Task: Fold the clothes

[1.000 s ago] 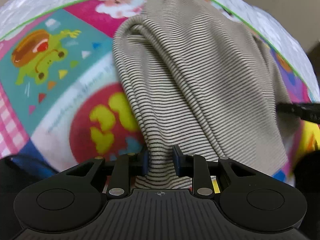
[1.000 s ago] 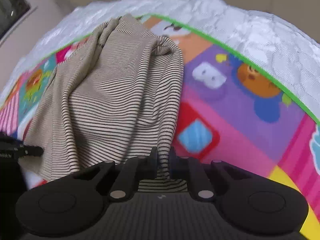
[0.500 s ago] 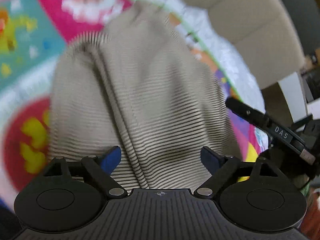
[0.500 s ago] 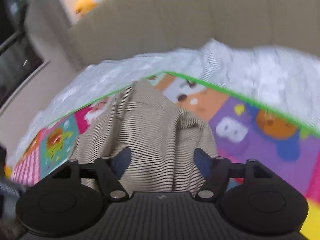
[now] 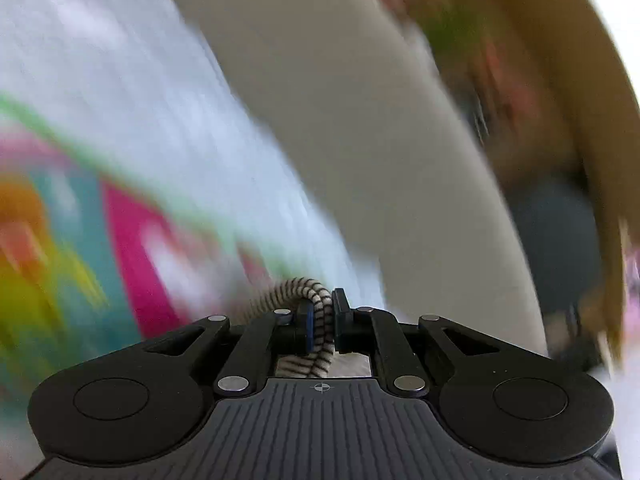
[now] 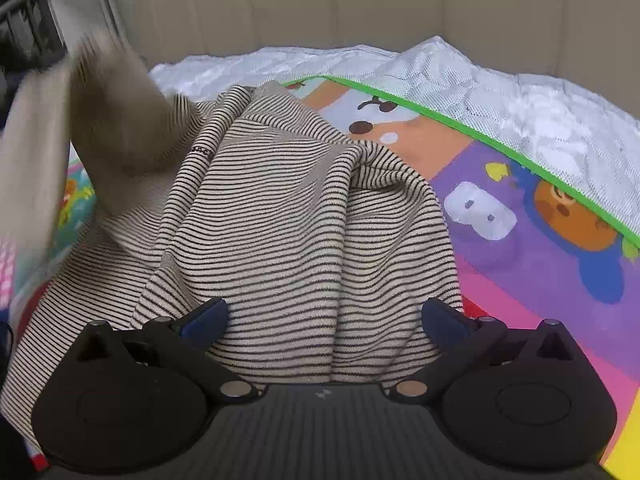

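Observation:
A beige garment with thin dark stripes (image 6: pixel 296 240) lies crumpled on a colourful play mat (image 6: pixel 520 264). My right gripper (image 6: pixel 324 316) is open, its jaws wide apart just above the garment's near part, holding nothing. My left gripper (image 5: pixel 320 322) is shut on a bunched fold of the striped garment (image 5: pixel 320 312). In the right wrist view a blurred part of the garment (image 6: pixel 92 112) is lifted high at the left. The left wrist view is heavily motion-blurred.
The mat has a green border (image 6: pixel 480 132) and lies on a white textured cover (image 6: pixel 500 92). A beige sofa back (image 6: pixel 360 4) rises behind it. Dark furniture (image 6: pixel 24 20) stands at the far left.
My left gripper, open half a second ago, has shut on a fold of the garment and swung up fast. My right gripper let go earlier and has opened wider, now lower over the garment.

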Action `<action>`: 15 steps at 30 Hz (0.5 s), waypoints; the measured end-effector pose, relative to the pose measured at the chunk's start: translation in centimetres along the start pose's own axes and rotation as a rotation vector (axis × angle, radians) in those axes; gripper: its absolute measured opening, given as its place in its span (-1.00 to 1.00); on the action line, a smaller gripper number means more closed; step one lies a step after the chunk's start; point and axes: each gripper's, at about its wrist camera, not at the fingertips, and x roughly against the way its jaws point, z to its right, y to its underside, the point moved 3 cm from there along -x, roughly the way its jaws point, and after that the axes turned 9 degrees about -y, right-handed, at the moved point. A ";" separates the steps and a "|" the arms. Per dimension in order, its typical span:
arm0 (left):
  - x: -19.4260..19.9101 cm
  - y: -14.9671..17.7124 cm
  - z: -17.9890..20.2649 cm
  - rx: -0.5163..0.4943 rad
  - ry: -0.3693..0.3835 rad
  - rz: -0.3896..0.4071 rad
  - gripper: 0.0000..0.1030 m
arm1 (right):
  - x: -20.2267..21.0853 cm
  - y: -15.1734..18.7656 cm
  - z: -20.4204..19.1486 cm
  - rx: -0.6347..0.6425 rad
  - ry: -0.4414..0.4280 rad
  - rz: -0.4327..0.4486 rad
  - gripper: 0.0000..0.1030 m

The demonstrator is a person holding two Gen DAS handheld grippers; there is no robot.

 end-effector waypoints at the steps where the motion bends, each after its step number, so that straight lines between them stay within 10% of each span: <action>1: 0.1 -1.8 -1.6 0.035 -0.044 0.024 -0.80 | -0.1 0.0 0.0 0.004 0.005 0.000 1.00; 6: -2.7 -2.1 -9.9 0.169 -0.248 -0.115 -0.78 | -0.3 -0.3 0.2 -0.016 0.010 -0.006 1.00; 15: -0.6 1.0 -11.2 0.284 -0.266 -0.081 0.52 | 1.2 -1.0 -1.3 0.101 0.059 0.036 0.98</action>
